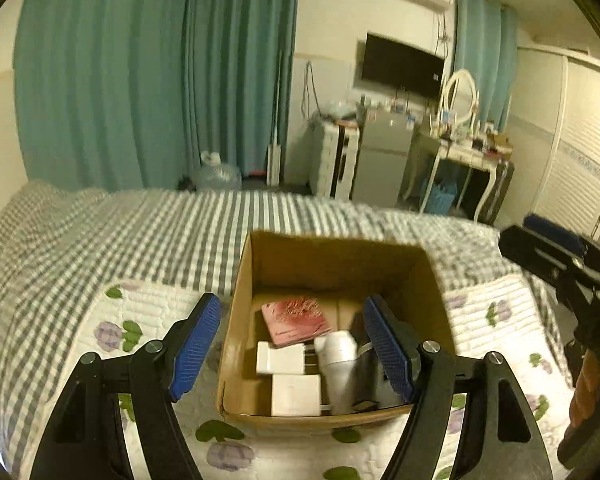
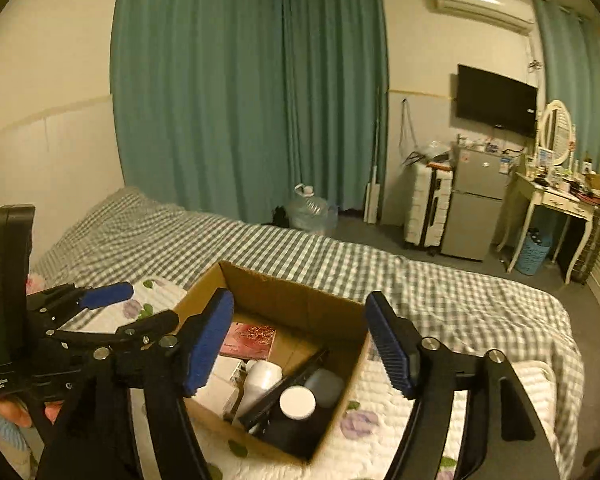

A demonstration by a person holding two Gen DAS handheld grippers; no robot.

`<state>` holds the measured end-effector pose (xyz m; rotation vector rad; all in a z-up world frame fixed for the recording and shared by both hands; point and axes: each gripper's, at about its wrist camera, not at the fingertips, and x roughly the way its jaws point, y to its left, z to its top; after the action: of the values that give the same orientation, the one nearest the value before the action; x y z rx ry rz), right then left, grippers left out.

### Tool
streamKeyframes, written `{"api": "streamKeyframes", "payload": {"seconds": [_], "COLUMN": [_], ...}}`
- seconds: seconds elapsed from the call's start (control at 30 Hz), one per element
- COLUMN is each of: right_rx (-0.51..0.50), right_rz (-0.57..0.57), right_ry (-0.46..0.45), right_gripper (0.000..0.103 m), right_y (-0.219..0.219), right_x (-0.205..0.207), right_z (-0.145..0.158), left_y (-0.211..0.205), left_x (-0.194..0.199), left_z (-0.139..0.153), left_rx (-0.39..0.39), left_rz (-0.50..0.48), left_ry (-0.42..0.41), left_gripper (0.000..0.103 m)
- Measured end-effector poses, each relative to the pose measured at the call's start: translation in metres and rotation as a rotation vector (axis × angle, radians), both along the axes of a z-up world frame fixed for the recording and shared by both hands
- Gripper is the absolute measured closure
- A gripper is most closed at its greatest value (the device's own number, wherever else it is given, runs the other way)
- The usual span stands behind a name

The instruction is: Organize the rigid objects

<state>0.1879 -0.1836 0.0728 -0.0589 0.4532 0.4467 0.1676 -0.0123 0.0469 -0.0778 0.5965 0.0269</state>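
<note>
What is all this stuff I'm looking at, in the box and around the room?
cardboard box: one, brown, open, on the bed
pink booklet: one, flat in the box's far corner
white adapters: two, in the box's near left part
white bottle: one, lying in the box
white-capped dark jar: one, in the box's near corner
quilt: one, white with flowers, under the box
checked bedspread: one, grey and white
curtains: teal, far wall
television: one, black, on the wall
fridge: one, grey, beside a white suitcase
dressing table: one, white, cluttered
water jug: one, clear, on the floor
left tongs: open, empty, over the box
right tongs: open, empty, over the box
</note>
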Motion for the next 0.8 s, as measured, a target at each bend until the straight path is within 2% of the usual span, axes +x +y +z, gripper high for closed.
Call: {"api": "streamKeyframes", "payload": {"seconds": [0.1, 0.27, 0.43, 0.57, 0.7, 0.8], "right_rx": [0.032, 0.013, 0.022, 0.036, 0.030, 0.006], "right_rz": [-0.010, -0.086, -0.180, -0.282, -0.285, -0.278], "right_ry": [-0.023, -0.115, -0.154, -0.195, -0.200, -0.177], "right_gripper": [0.026, 0.019, 0.013, 0.000, 0.000, 0.000], "right_y": [-0.014, -0.024, -0.027, -0.034, -0.028, -0.018], "right_x": [-0.027, -0.071, -0.110, -0.129, -0.126, -0.114], "right_z": [0.019, 0.047, 0.046, 0.038, 0.015, -0.015], "left_y": [-0.007, -0.012, -0.014, -0.010, -0.004, -0.009], "left_x": [-0.019, -0.052, -0.081, -0.108, -0.122, -0.124], "left_z": [0.020, 0.054, 0.069, 0.066, 0.041, 0.013], "left_rx": [0.003, 0.020, 0.066, 0.084, 0.054, 0.108], "left_rz": [-0.002, -0.017, -0.020, 0.022, 0.040, 0.057], "left_ry": [-0.042, -0.126, -0.172, -0.227, -0.229, -0.243], "left_gripper": [0.026, 0.026, 0.026, 0.026, 0.026, 0.025]}}
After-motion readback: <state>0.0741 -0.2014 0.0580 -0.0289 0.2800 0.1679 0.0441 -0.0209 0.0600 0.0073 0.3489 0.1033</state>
